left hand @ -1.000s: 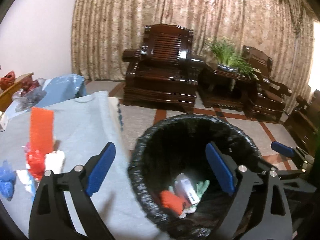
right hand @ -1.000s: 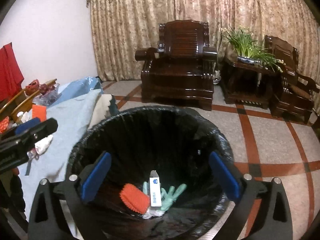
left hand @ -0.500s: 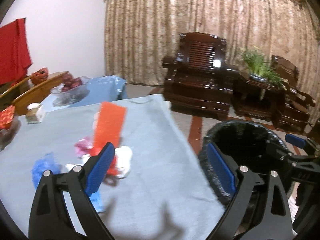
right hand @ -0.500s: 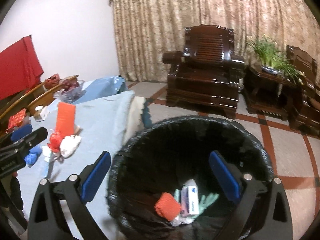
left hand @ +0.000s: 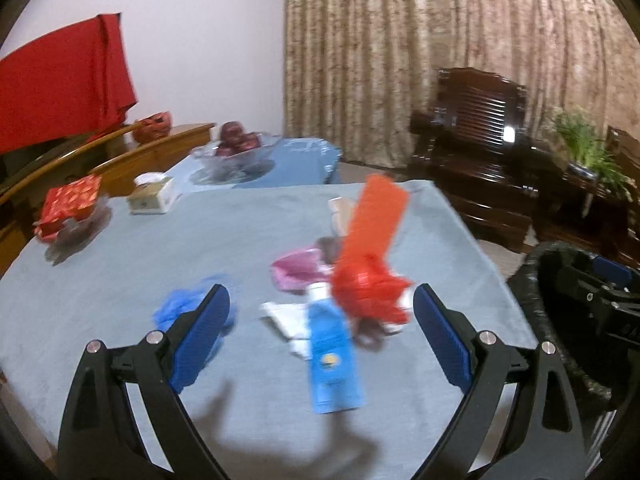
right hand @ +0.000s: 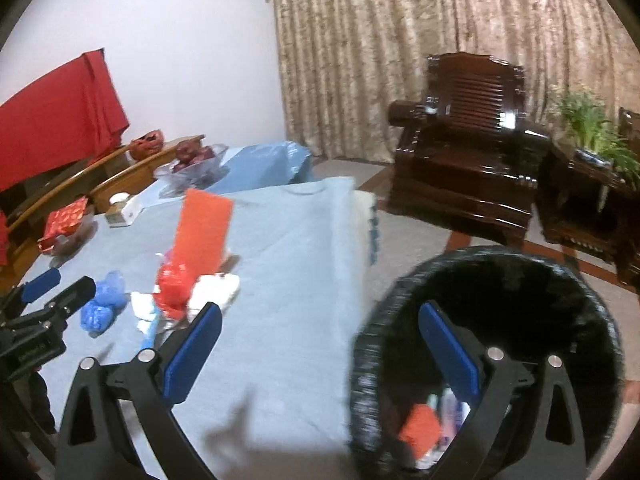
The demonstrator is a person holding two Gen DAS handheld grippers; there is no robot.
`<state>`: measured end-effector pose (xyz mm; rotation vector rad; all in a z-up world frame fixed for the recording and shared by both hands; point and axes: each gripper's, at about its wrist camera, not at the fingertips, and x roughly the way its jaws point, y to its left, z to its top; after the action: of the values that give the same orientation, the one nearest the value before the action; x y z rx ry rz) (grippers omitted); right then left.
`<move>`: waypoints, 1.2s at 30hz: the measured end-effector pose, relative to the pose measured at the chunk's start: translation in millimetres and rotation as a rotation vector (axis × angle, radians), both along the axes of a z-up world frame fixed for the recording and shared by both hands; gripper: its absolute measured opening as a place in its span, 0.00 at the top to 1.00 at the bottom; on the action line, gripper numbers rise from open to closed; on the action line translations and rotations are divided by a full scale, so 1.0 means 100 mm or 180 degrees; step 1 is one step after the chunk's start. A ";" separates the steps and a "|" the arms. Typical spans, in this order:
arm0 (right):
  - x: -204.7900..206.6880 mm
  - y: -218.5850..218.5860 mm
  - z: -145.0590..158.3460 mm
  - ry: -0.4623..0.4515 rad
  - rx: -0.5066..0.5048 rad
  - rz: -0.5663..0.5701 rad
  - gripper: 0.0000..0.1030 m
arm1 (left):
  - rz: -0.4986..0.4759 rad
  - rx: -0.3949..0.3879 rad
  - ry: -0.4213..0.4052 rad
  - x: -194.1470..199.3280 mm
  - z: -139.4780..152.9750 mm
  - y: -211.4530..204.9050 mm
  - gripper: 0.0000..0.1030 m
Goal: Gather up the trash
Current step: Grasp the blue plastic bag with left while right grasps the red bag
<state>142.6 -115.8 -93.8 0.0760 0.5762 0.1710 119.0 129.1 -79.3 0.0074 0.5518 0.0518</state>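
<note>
Left gripper [left hand: 322,322] hangs over the light-blue tablecloth [left hand: 168,256], jaws spread wide and empty, a flat blue packet [left hand: 334,364] lying between them. Just beyond sits the trash pile: a tall orange-red card [left hand: 374,220] leaning over a crumpled red wrapper [left hand: 368,292], white tissue [left hand: 286,316], a pink scrap [left hand: 298,270], and a crumpled blue plastic wad [left hand: 180,308] by the near finger. Right gripper [right hand: 320,348], also wide open and holding nothing, straddles the table edge and the black-lined round bin [right hand: 560,280], which holds a red piece [right hand: 420,428] and pale scraps.
</note>
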 end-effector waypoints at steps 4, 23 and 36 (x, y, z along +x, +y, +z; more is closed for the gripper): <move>0.09 0.36 -0.04 -0.0061 -0.0111 0.0230 0.06 | 0.0163 0.0006 0.0020 0.01 -0.06 0.25 0.12; 0.59 1.20 -0.40 0.0111 -0.0083 0.0616 0.20 | 0.0741 -0.0056 0.0390 0.47 -0.57 1.24 0.12; 0.74 1.42 -0.49 0.0265 -0.0093 0.0934 0.65 | 0.0678 -0.0157 0.0829 0.85 -0.94 1.33 0.25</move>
<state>216.4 26.2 -143.0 -0.0306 0.6715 0.4461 203.9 261.9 -173.3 -0.0938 0.8127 0.2474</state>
